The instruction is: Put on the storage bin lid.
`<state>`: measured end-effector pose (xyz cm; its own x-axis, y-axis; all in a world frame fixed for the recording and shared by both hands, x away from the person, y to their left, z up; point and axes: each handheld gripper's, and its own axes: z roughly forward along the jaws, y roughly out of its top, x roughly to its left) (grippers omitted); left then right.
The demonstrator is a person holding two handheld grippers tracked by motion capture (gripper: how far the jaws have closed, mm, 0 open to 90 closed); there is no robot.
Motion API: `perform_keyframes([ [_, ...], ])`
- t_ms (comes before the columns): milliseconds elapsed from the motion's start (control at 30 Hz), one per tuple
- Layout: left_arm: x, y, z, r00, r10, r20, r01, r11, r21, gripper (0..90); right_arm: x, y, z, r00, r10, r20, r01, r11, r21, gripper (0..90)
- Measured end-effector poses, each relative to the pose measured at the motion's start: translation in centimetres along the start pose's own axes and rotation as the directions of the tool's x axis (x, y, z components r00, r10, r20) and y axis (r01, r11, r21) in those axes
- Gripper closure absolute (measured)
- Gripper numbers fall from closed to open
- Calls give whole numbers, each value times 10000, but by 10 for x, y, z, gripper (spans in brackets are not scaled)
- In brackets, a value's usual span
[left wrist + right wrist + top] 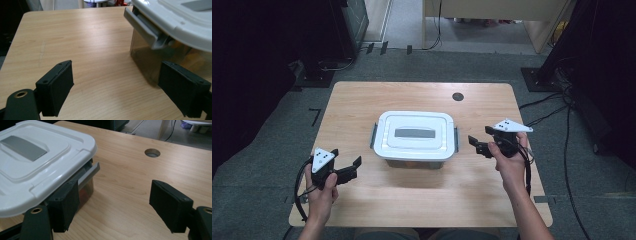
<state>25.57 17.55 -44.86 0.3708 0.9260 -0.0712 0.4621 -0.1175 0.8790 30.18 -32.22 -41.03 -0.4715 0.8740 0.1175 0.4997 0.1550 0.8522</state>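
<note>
A box (416, 139) with a white lid (415, 134) sat at the middle of the table (362, 100), its clear body showing below the lid and a grey latch (373, 135) hanging at each short end. The left gripper (348, 169) hovered near the box's left front corner, apart from it, its jaws wide open and holding nothing; in the left gripper view the bare tabletop lay between the pads (56, 88) and the box's latch (147, 30) stood ahead to the right. The right gripper (478, 142) was just beside the box's right end, its jaws also wide open and empty. In the right gripper view one pad (65, 203) sat close under the lid's edge (62, 182), beside the latch (88, 173), though contact could not be made out, while the other pad (170, 205) hung over bare wood. A round hole (457, 96) lay toward the table's far edge.
</note>
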Motion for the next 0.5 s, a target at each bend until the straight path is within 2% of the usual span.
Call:
perform_keyframes([
  [300,10,-28,4,10000,-77,48,75,9987,504,129,-5,-34,-8,9998,208,-11,-208,9995,224,243],
  [500,14,-42,6,9994,353,4,-352,9956,865,125,-12,-58,-12,9992,378,87,-382,9984,419,243],
])
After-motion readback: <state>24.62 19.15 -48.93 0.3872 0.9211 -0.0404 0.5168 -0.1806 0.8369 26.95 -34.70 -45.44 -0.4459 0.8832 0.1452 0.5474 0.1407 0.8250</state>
